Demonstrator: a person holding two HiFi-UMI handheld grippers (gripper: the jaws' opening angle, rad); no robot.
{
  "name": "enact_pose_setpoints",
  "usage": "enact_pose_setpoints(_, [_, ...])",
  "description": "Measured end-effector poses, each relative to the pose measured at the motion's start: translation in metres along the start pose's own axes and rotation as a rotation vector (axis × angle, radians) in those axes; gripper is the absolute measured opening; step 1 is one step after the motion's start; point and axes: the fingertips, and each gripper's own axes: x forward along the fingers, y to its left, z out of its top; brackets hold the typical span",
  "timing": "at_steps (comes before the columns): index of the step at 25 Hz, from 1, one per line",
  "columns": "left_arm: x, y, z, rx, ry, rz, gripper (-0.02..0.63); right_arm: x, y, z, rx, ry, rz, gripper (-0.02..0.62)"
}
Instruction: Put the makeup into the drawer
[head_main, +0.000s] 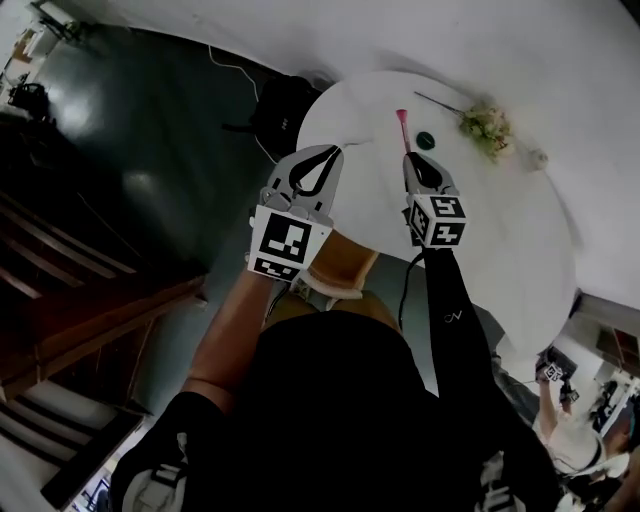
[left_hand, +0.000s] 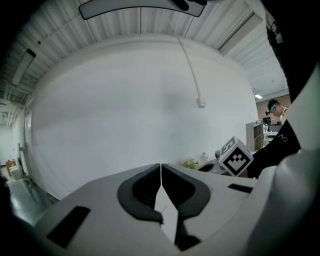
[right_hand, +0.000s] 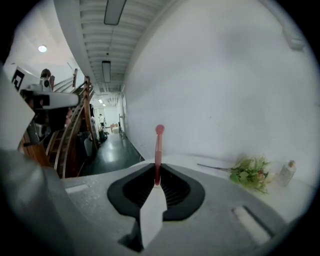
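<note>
Carrying step: thin pink makeup stick (right_hand: 158, 145) pinched in the almost-closed right tool (right_hand: 158, 172), held up over the white tabletop (head_main: 500, 230), left tool (left_hand: 160, 172) closed on nothing; next, likely finding the drawer, nowhere in view, and pulling it out.

Pink makeup stick (right_hand: 158, 150), white table (head_main: 490, 240), green sprig (head_main: 487, 126)

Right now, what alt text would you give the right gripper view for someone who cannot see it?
The right gripper has its grey jaws shut on a thin pink round-tipped stick, upright against a white wall. Behind, a green flower sprig and a small clear bottle rest on a white table.
</note>
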Motion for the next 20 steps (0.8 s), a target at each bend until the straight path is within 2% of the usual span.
enact_pose_setpoints(9, [0.010,-0.039,0.030,0.025,-0.077,-0.102,0.011,-0.110,0.015,0.058,0.083,-0.268,-0.102,0.040])
enact_pose_setpoints(12, [0.009,-0.049,0.033,0.022,-0.088,-0.127,0.011,-0.144,0.030,0.080,0.032,-0.395,-0.114,0.040])
enact_pose_setpoints(15, [0.006,-0.056,0.033,0.023,-0.098,-0.144,0.011,-0.151,0.042,0.083,-0.050,-0.394,-0.121,0.040])
enact_pose_setpoints(20, [-0.001,-0.067,0.034,0.036,-0.103,-0.170,0.011,-0.162,0.046,0.077,-0.061,-0.385,-0.143,0.040])
